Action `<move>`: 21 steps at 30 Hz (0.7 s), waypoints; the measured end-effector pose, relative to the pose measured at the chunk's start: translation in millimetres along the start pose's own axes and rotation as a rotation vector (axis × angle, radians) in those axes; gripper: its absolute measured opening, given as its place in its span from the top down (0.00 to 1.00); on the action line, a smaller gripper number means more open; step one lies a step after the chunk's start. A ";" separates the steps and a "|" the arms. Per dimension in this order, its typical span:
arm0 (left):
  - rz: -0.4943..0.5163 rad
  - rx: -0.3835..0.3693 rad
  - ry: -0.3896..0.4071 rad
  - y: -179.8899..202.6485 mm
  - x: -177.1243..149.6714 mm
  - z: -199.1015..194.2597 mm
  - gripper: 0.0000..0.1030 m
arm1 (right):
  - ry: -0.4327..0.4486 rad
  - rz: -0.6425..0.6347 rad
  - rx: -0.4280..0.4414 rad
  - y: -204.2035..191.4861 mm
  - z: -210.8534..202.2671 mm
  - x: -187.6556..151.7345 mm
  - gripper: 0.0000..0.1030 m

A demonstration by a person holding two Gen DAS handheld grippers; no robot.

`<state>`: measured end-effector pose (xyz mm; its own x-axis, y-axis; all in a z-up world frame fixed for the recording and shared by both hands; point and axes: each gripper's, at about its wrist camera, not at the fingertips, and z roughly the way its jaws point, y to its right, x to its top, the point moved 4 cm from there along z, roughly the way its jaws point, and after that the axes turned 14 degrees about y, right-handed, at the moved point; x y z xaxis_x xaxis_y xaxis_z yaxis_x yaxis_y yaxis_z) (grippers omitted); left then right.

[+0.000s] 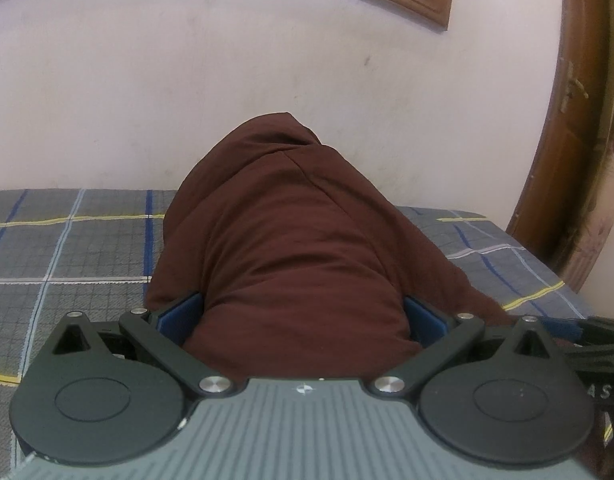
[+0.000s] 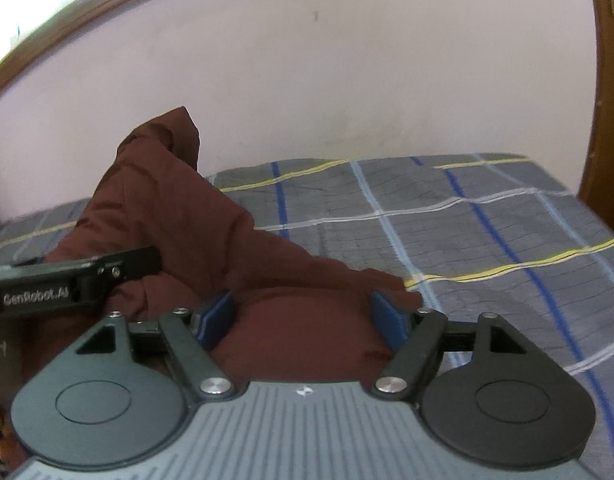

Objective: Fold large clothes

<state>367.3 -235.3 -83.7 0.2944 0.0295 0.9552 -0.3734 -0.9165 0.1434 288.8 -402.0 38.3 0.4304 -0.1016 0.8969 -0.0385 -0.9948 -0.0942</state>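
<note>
Maroon garment (image 1: 291, 240) bunched between both claws (on plaid bedsheet (image 2: 487, 232))

White lettering "GenRobot.AI" stands on the black body of the left gripper (image 2: 73, 280) – seen from the right wrist – nothing else reads clearly

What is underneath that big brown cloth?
Under the brown cloth lies a grey checked bedsheet, showing around its edges. Both grippers, left and right, hold bunches of it. Anything directly beneath the cloth is hidden.
</note>
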 end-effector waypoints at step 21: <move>0.043 0.022 0.019 6.3 -1.0 -4.7 0.00 | -0.031 0.324 0.126 58.7 -1.2 -19.6 0.00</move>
<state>360.5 -239.2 -82.5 0.2616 -0.0030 0.9652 -0.3661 -0.9256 0.0964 277.0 -458.4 15.7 0.4410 -0.4100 0.7984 -0.0665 -0.9021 -0.4265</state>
